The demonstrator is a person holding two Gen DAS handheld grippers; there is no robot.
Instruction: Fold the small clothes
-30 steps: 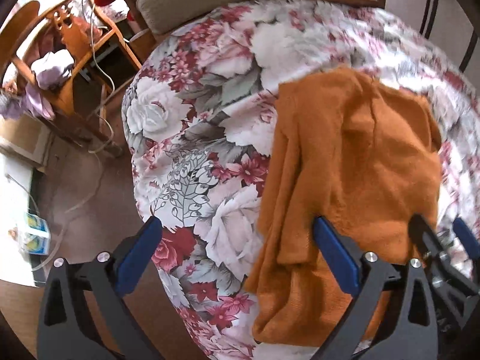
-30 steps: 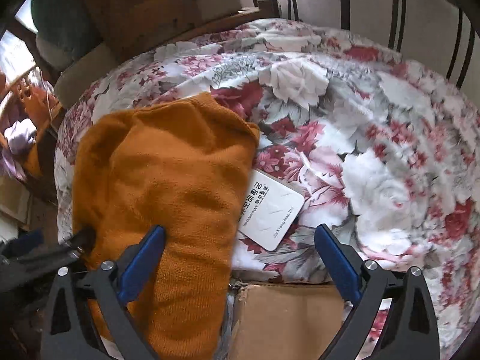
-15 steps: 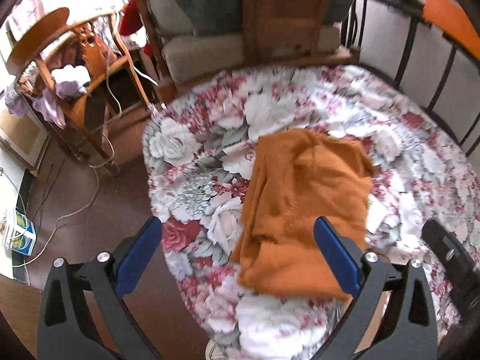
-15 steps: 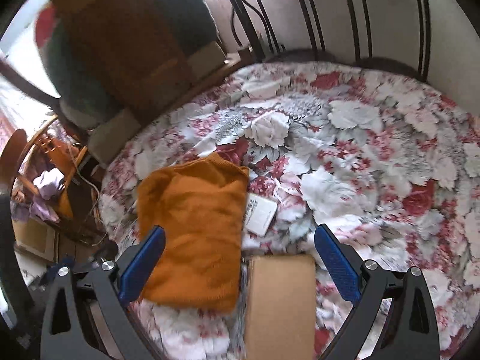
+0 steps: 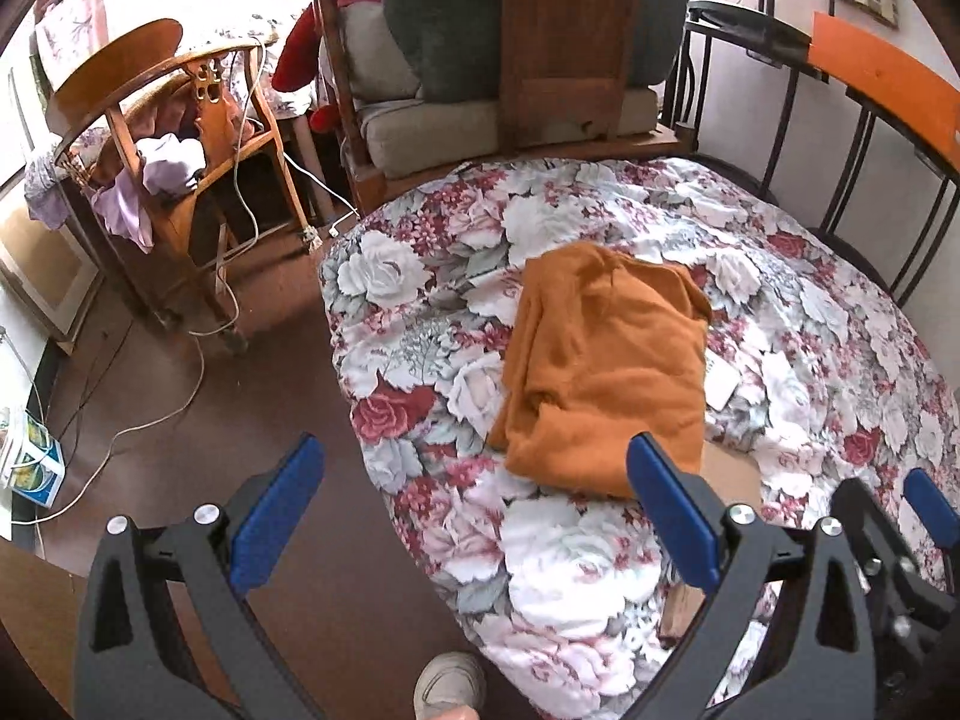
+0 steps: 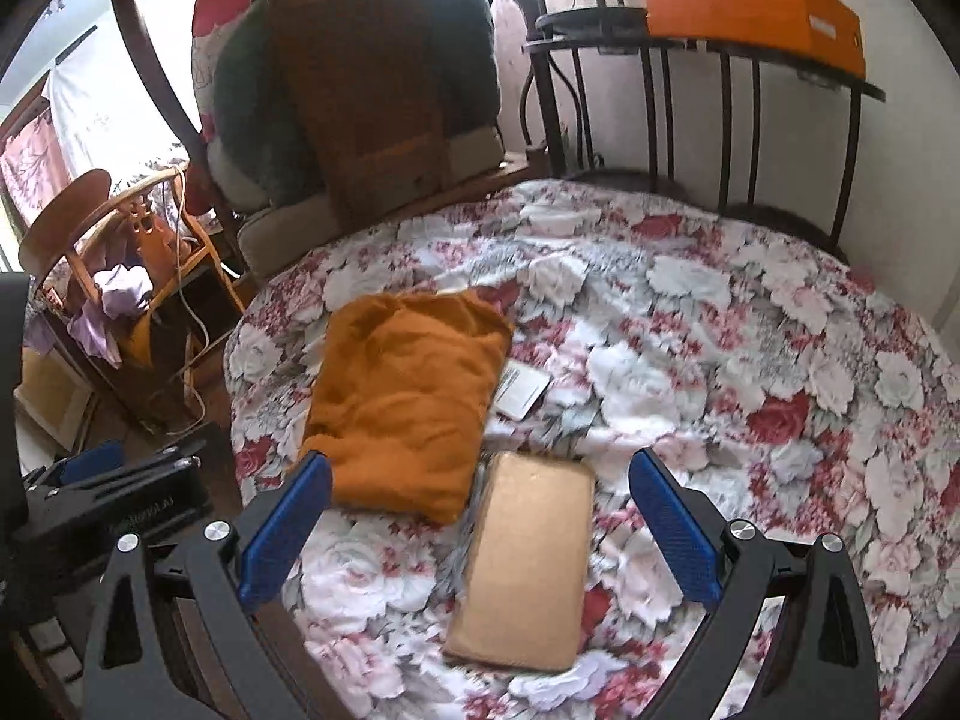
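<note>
An orange knit garment [image 5: 606, 372] [image 6: 408, 402] lies folded into a rough rectangle on the floral bedspread [image 5: 588, 546] [image 6: 720, 360], near its left edge. My left gripper [image 5: 474, 516] is open and empty, held well back over the bed's corner and the floor. My right gripper [image 6: 480, 534] is also open and empty, hanging above the bed short of the garment. The right gripper's blue tip [image 5: 930, 510] shows at the right edge of the left wrist view; the left gripper's body [image 6: 108, 498] shows at the left of the right wrist view.
A white tag card [image 6: 521, 390] [image 5: 720, 383] lies against the garment's right side. A brown cardboard piece [image 6: 528, 564] rests on the bed in front. A wooden chair [image 5: 174, 138] with clothes, floor cables [image 5: 150, 420], a black metal headboard [image 6: 738, 120] and a shoe [image 5: 450, 684] surround the bed.
Both grippers have pulled up and back from the garment, which now looks smaller and farther away. The garment stays folded on the bed; the cardboard piece has come into full view.
</note>
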